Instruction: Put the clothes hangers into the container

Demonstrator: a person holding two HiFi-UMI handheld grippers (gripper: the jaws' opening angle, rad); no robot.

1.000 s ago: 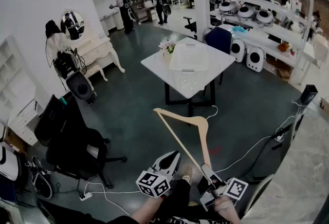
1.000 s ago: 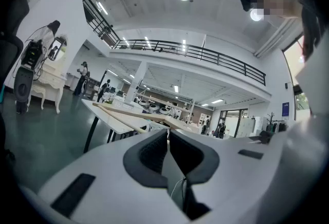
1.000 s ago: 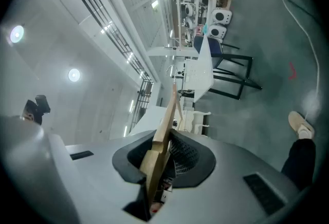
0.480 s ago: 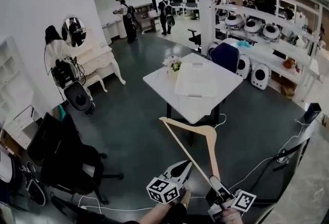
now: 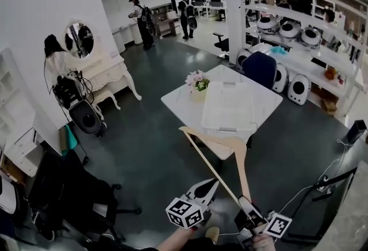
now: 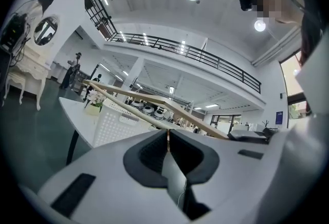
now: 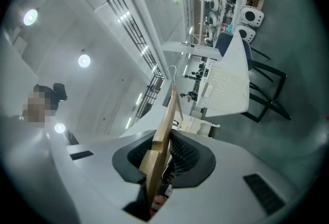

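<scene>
Trainee: What are the jaws of the right gripper (image 7: pixel 164 141) doing?

Operator: They are clamping one wooden arm of the clothes hanger (image 7: pixel 167 115) near its end. The wood is sitting squarely between the pads, and the rest is reaching out ahead toward the container (image 5: pixel 233 106). The left gripper (image 6: pixel 168 133) is riding alongside with its jaws pressed together and nothing between them. The hanger's thin bar is passing just beyond its tips.

Trainee: And what is changing?

Operator: Both grippers are closing on the container. A second ago the hanger's far corner was hanging over bare floor, well short of it. Now, in the head view, that corner is overlapping the near edge of the table (image 5: pixel 181 103) and sitting just short of the container's near rim. The grip itself is looking the same as before.

Trainee: So what is that meaning for the job?

Operator: I am reading it as the carry nearing its end. The hanger is not yet lying in the container; it is still needing to come over the rim before the right jaws let go.
</scene>
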